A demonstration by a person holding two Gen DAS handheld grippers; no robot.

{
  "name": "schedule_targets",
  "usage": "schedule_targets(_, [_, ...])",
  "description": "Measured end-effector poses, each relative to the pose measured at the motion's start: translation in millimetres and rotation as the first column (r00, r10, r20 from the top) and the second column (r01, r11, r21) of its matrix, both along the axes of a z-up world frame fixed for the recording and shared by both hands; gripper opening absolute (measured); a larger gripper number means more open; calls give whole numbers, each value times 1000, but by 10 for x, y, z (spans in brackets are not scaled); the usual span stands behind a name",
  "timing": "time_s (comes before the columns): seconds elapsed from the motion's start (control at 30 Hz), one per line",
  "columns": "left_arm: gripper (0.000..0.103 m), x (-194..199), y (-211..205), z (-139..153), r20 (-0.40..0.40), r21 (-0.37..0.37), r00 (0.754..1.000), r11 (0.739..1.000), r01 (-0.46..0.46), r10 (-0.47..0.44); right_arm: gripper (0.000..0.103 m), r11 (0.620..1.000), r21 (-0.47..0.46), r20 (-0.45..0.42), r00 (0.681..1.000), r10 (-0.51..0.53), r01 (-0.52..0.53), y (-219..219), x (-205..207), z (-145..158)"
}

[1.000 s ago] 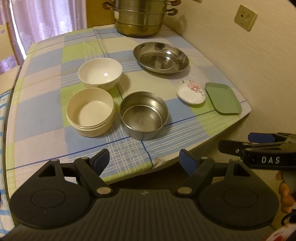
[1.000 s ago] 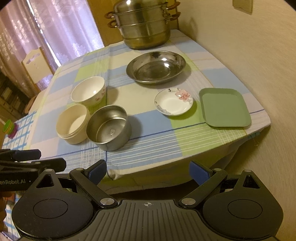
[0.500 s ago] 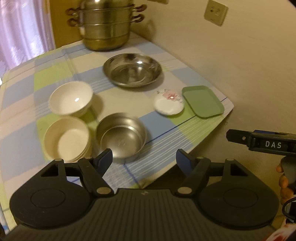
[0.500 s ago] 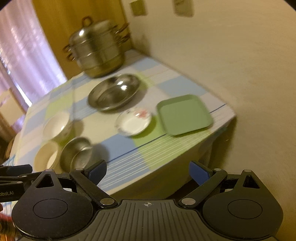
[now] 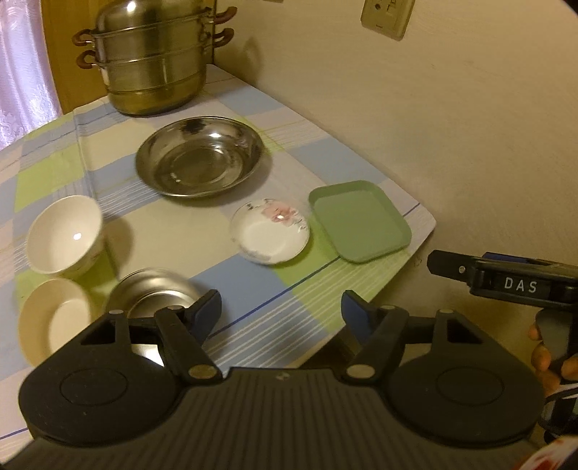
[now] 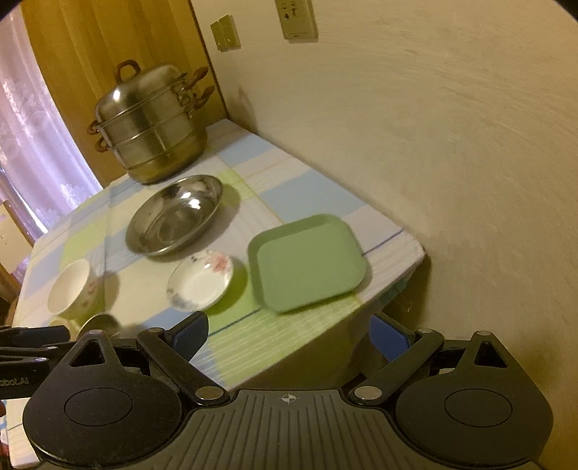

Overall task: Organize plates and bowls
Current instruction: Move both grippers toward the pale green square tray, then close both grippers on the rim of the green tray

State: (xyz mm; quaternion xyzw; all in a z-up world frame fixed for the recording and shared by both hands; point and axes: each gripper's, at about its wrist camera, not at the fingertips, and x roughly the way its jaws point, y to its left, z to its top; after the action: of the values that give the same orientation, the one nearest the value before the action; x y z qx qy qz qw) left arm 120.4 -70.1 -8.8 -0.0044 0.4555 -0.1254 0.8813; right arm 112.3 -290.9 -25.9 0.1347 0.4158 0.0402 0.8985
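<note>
On the checked tablecloth lie a wide steel dish (image 5: 200,166), a small flowered saucer (image 5: 271,231), a green square plate (image 5: 359,220), a white bowl (image 5: 65,235), a cream bowl (image 5: 50,321) and a small steel bowl (image 5: 155,293). My left gripper (image 5: 281,312) is open and empty above the table's near edge, just in front of the steel bowl. My right gripper (image 6: 289,332) is open and empty, near the table corner in front of the green plate (image 6: 307,262) and saucer (image 6: 200,280).
A tall steel steamer pot (image 5: 151,65) stands at the table's far end by the wall. The wall (image 5: 451,126) runs along the right side of the table, with a socket (image 5: 384,16) on it. A curtain (image 6: 32,144) hangs at the far left.
Both grippers have swung right and moved closer to the table's right corner. The green plate and saucer now sit nearer the middle of both views. Both stayed open.
</note>
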Motion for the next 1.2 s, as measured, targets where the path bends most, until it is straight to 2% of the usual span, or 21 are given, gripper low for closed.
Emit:
schedule_targets(0.07, [70,117,-123,-56,-6,-6,1000,1000,-8,8,86,1000,-4,2,1000,12,-12,-112,117,-65])
schedule_targets(0.17, [68,255,-320,-143,-7,-1,1000,1000,-15,15,78,1000,5,-10,1000,25,-25,-277,291,-178])
schedule_targets(0.27, [61,383,-501,-246,-10,-2,1000,1000,-22,22,71,999,8,-7,999,36,-36,-421,436,-284])
schedule_targets(0.4, [48,539,-694,-406,-19,-4,999,999,-47,47,62,996,-37,-1,997,77,-77,-521,628,-437])
schedule_targets(0.57, [40,696,-824,-564,-38,-13,996,997,-80,79,48,993,-34,-16,993,116,-117,-609,828,-637])
schedule_targets(0.77, [36,822,-971,-710,-36,-9,994,995,-101,101,40,985,-53,-28,986,163,-164,-602,1024,-823])
schedule_targets(0.87, [31,860,-1042,-801,-39,-2,994,994,-107,106,37,982,-56,-39,983,181,-183,-604,1097,-904])
schedule_targets(1.13, [19,923,-1136,-961,-31,8,991,991,-133,134,36,977,-58,-50,978,203,-206,-621,1188,-1029])
schedule_targets(1.2, [19,948,-1150,-995,-35,15,989,989,-146,146,36,976,-54,-54,976,209,-212,-631,1209,-1054])
